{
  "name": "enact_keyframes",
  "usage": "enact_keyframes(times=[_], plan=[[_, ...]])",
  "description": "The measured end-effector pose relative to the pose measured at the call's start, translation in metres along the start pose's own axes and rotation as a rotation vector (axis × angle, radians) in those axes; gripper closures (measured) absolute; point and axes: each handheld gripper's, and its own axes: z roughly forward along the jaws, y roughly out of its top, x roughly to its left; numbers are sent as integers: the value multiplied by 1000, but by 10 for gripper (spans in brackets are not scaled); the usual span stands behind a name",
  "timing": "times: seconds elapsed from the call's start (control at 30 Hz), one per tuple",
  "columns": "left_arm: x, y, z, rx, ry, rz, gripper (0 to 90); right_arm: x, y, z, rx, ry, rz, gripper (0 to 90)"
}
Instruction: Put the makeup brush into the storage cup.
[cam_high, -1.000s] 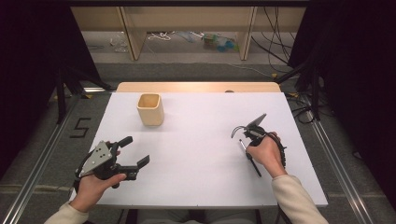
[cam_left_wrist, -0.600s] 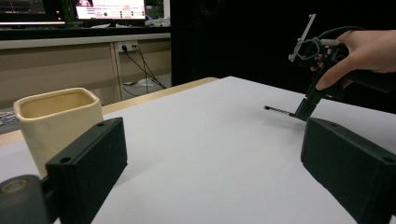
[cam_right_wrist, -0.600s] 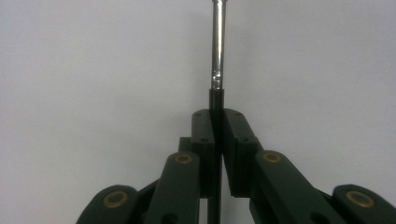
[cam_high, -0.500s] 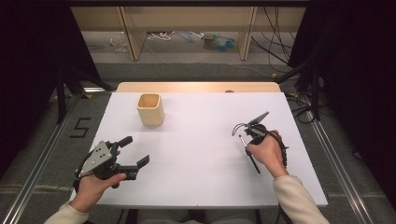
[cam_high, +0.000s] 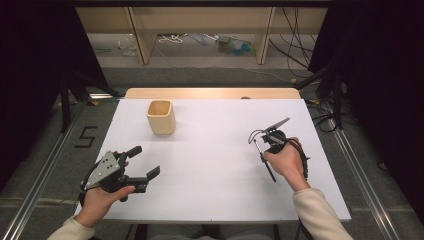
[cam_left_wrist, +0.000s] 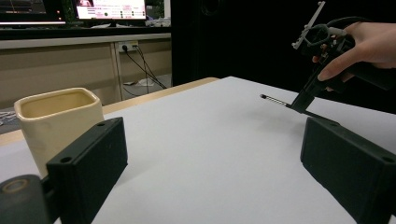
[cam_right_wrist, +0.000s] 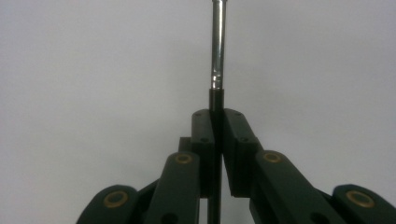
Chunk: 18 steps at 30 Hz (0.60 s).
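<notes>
Tongs on the right (cam_right_wrist: 215, 114) are clamped on a thin black pen with a metal end (cam_right_wrist: 217, 42), which lies low over the white table (cam_high: 210, 150), well to the right of the cream cup (cam_high: 161, 117). Left tongs (cam_high: 142, 162) stand wide and hold nothing, near the table's front edge, nearer the person than the cup. Judging from this, the pen is likely bound for the cup. Because the grip sits on a narrow round shaft, the pen could swivel or slide out during the carry, or strike the rim and tip the cup.
</notes>
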Motion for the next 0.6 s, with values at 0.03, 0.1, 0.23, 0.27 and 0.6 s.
enact_keyframes(times=[0.03,0.1,0.23,0.27,0.6], plan=[[0,0,0,0,0,5,70,-1,0,-1,-23,11,-13,843],[0,0,0,0,1,0,70,0,0,-3,-30,3,1,842],[1,0,0,1,0,7,71,1,1,-9,-55,24,10,843],[1,0,0,0,0,7,71,0,1,-9,-63,14,5,843],[0,0,0,1,0,5,72,0,2,-15,-166,8,-46,843]])
